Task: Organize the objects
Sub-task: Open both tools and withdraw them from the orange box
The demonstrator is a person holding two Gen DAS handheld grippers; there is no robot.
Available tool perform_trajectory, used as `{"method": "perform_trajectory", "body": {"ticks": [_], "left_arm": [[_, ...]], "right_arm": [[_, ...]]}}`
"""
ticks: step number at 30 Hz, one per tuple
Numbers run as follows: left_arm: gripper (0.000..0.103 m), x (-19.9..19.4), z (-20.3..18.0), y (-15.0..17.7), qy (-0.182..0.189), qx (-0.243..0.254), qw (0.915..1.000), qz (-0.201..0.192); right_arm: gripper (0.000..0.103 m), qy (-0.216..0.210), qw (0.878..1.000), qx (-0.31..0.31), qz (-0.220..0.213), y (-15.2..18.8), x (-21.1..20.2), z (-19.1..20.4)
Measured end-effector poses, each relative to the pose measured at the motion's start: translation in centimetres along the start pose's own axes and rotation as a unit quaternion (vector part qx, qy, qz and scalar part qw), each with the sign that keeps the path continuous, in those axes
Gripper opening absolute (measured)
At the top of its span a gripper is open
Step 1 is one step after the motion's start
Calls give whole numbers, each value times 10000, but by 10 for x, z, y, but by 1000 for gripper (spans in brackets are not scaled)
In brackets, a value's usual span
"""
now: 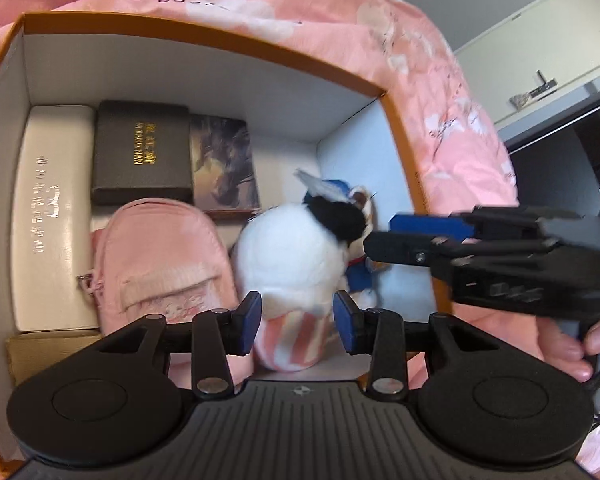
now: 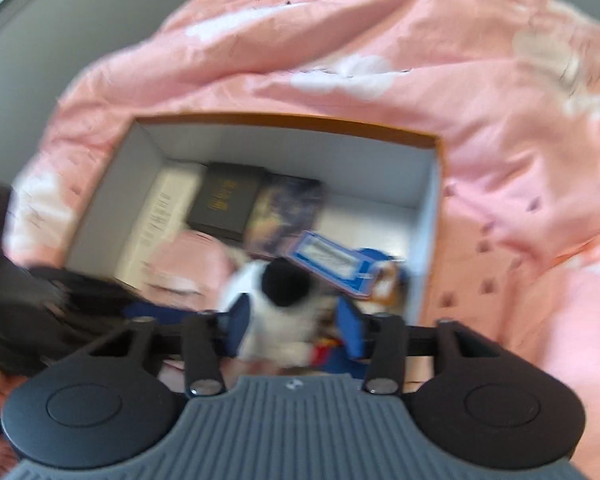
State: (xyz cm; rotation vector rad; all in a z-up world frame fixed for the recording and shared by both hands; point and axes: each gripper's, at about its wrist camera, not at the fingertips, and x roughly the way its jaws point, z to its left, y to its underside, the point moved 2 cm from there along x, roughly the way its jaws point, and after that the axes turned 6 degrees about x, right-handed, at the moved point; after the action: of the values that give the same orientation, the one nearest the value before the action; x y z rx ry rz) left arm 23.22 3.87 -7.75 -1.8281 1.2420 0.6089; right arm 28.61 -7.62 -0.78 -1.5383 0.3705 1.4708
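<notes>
White plush toy, between left tongs

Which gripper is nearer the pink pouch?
Left. The left gripper sits just right of the pink pouch, at the plush toy's base. The right gripper is beyond the toy.
</notes>
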Motion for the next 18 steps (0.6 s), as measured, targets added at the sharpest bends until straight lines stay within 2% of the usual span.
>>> {"method": "perform_trajectory", "body": {"ticks": [3,5,9,11,14,18], "left_arm": [[40,11,-2,-2,-151,-58,9999,-7],[36,18,3,-2,-244,-177,9995,60],[37,26,11,4,-192,-512,9985,95],[38,30,8,3,-258,-515,9983,86],[40,34,3,1,-334,-455,9984,67],[37,23,-5,3,-394,-180,9990,-108]], "right_arm": [[18,455,9982,-369,159,5,9,-4],[13,662,9950,-698,252,12,17,-2],[6,995,9869,-1216,369,25,33,1],[0,943,9866,-1251,464,28,39,0],[0,1138,9828,-1373,480,30,45,2],[2,999,9855,-1332,341,31,34,1]]}}
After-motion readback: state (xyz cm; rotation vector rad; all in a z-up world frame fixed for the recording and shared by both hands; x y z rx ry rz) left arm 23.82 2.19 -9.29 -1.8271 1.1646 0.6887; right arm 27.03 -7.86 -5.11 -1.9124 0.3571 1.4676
